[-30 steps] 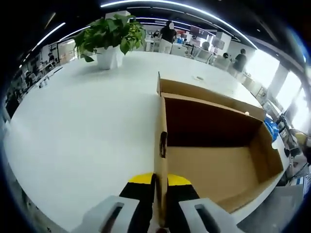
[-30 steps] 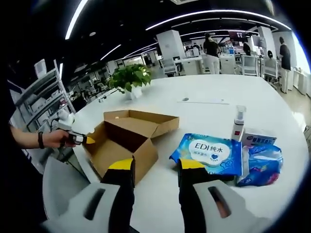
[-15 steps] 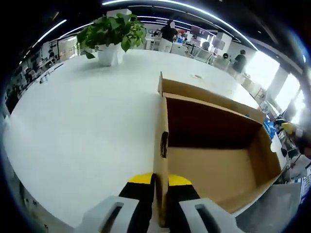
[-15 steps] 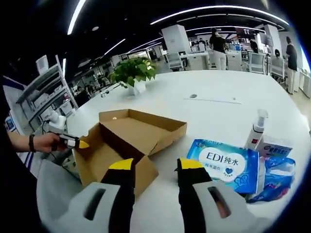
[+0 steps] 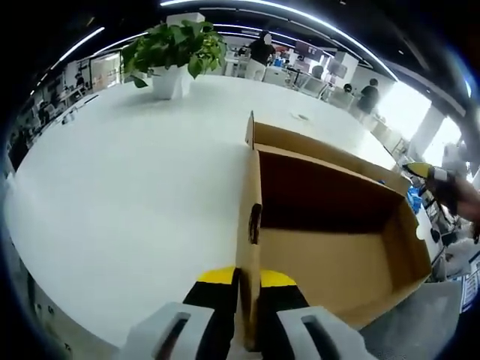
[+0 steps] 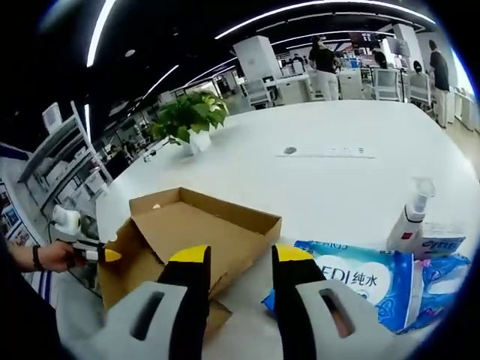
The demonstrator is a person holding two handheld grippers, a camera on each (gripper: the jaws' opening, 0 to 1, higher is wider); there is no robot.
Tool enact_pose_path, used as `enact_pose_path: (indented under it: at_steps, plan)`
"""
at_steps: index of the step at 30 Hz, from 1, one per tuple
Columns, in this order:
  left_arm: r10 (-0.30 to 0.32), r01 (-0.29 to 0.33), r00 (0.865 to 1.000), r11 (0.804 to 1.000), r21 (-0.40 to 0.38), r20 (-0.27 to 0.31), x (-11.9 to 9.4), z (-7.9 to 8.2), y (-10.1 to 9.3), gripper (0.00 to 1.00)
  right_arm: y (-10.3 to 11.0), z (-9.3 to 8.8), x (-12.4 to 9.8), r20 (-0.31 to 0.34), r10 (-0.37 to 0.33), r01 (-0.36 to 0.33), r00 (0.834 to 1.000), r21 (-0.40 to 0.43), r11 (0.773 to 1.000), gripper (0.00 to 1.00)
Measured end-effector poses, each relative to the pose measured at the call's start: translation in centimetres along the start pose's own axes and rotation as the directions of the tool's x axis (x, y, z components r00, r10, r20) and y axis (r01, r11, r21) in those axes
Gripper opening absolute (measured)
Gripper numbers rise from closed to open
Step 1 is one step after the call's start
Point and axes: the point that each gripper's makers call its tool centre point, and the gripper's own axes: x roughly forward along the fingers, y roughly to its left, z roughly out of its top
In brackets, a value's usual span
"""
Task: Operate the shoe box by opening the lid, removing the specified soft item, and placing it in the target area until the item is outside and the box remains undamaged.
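— How do our fingers stand?
— Our left gripper (image 5: 248, 281) has its yellow-tipped fingers (image 5: 217, 277) clamped on the near side wall of the open cardboard shoe box (image 5: 330, 225), which sits on the white table (image 5: 112, 187). Our right gripper (image 6: 237, 259) hovers with fingers apart, nothing between them, above the box's lid flap (image 6: 217, 225).
— And the soft item?
— A blue pack of wet wipes (image 6: 352, 277) lies on the table just beside the box, near a spray bottle (image 6: 409, 217). A potted plant (image 5: 171, 52) stands well apart.

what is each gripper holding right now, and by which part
The left gripper is shut on the shoe box, pinching the top edge of its near side wall. The right gripper is open, holding nothing.
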Motion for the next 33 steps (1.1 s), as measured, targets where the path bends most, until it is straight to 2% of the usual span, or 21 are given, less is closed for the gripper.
enact_pose_path:
  at_steps: [5,7,9,19,24,29,33]
  plan:
    - [0.002,-0.002,1.000,1.000,0.007,-0.002,0.0,-0.1,-0.1,0.08,-0.6,-0.6,1.7,-0.036,-0.021,0.022,0.999,0.028,0.999,0.29]
    - [0.005,-0.005,1.000,1.000,0.017,-0.004,0.1,-0.1,-0.1,0.08,-1.2,-1.6,2.4,-0.087,-0.037,0.043,0.996,0.064,0.997,0.28]
    - [0.006,-0.006,1.000,1.000,0.019,-0.006,0.1,-0.2,0.1,0.08,-1.8,-1.9,3.2,-0.099,-0.049,0.057,0.994,0.079,0.995,0.28]
    - [0.010,-0.010,1.000,0.999,0.031,-0.012,-0.1,-0.4,-0.2,0.08,-1.8,-2.1,5.7,-0.156,-0.052,0.068,0.986,0.094,0.993,0.26]
    - [0.010,-0.010,1.000,1.000,0.021,-0.010,-0.1,-0.4,-0.1,0.08,-2.0,-2.5,6.4,-0.186,-0.068,0.082,0.980,0.065,0.995,0.22]
    - [0.008,-0.008,1.000,1.000,0.019,-0.011,-0.1,-0.4,0.0,0.08,-2.6,-2.9,6.6,-0.220,-0.082,0.101,0.972,0.076,0.992,0.21]
    - [0.016,-0.015,1.000,1.000,0.024,-0.012,-0.1,-0.5,-0.1,0.08,-2.4,-3.3,6.5,-0.260,-0.082,0.111,0.962,0.099,0.989,0.11]
